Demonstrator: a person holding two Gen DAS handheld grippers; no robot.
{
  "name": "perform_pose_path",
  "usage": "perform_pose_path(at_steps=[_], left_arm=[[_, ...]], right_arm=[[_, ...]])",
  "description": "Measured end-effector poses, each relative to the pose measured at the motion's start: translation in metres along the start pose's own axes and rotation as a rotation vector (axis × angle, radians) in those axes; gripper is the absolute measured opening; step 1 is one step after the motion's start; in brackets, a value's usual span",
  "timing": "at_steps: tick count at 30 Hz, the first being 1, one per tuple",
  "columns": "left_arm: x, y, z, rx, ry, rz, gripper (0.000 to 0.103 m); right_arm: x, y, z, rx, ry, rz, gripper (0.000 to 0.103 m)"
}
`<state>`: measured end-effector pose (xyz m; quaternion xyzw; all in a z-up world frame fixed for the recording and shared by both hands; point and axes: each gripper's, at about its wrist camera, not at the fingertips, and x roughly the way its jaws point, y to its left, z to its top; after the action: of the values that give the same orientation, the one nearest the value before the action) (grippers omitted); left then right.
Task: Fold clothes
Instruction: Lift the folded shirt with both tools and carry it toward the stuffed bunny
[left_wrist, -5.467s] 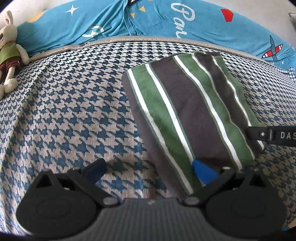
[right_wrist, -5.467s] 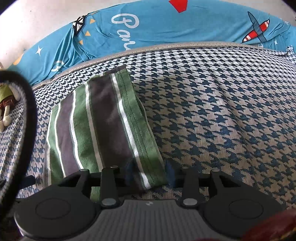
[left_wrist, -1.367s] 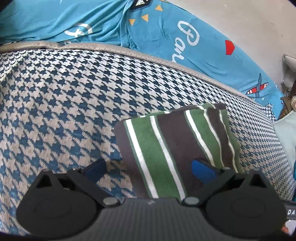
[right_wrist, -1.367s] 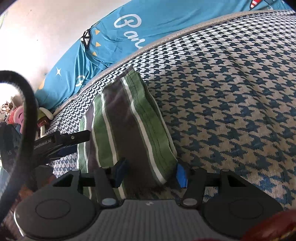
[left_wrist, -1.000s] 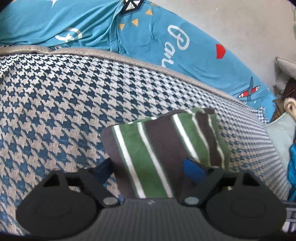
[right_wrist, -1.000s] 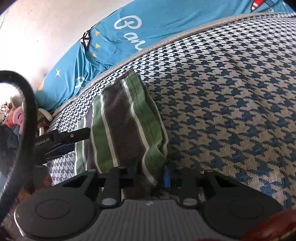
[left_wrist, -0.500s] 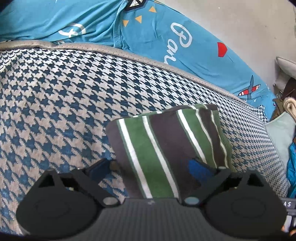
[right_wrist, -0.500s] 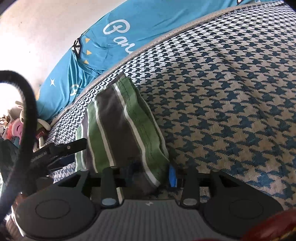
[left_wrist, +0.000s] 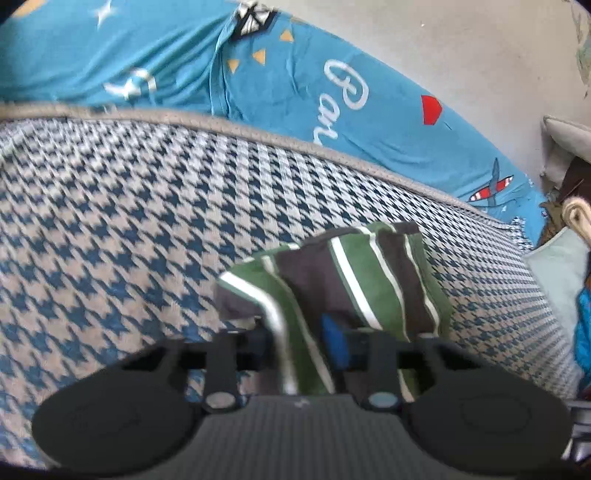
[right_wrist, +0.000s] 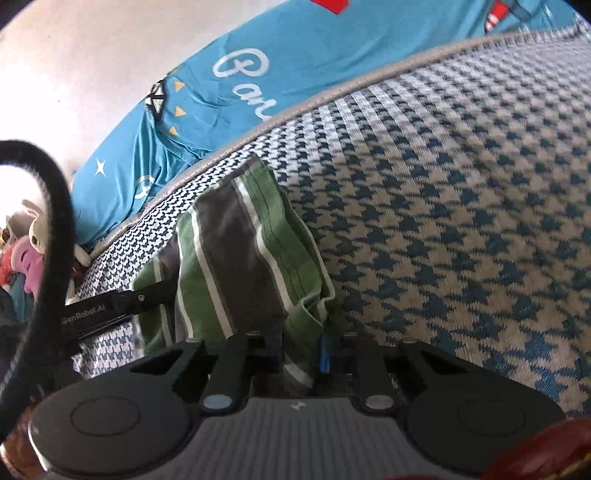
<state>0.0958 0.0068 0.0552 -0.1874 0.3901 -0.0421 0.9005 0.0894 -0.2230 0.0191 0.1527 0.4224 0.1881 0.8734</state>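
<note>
softly bunched, the folded striped cloth (left_wrist: 362, 280) of green, grey and white lies on the houndstooth woven bed cover (left_wrist: 129, 229). left hand-held gripper (left_wrist: 299, 341) and right hand-held gripper (right_wrist: 301, 352) are closing, each pinching a near corner.

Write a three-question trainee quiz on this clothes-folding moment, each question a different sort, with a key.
1. True or false: the striped garment lies on a plain white sheet.
2. Which does the left gripper have between its fingers? A. a fold of the striped garment B. the soft toys C. nothing
3. Fill in: the right gripper pinches the garment's near ____ edge, as its own camera shows it.

Key
1. False: it lies on the houndstooth cover.
2. A; its jaws are closing on the cloth.
3. Right; its jaws are closing too, with cloth between them.
</note>
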Motion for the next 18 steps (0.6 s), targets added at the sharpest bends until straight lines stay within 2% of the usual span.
perform_pose_path(at_steps=[5,7,9,12,14,18], left_arm=[[-0.018,-0.033,-0.006,0.192,-0.095,0.146,0.015],[-0.026,-0.043,-0.009,0.218,-0.125,0.173,0.014],[-0.034,-0.045,-0.008,0.211,-0.146,0.196,0.012],[-0.034,-0.037,-0.007,0.153,-0.126,0.227,0.012],[-0.026,-0.029,-0.010,0.097,-0.083,0.221,0.012],[-0.019,-0.004,-0.009,-0.074,-0.032,0.124,0.015]], right_arm=[[-0.018,0.027,0.001,-0.152,-0.107,0.022,0.017],[-0.021,0.033,0.000,-0.197,-0.135,0.019,0.017],[-0.016,0.033,0.000,-0.207,-0.119,-0.006,0.017],[0.000,0.026,-0.002,-0.162,-0.044,-0.040,0.017],[0.003,0.018,-0.001,-0.109,-0.024,-0.028,0.019],[0.005,0.002,0.002,0.001,0.001,0.003,0.025]])
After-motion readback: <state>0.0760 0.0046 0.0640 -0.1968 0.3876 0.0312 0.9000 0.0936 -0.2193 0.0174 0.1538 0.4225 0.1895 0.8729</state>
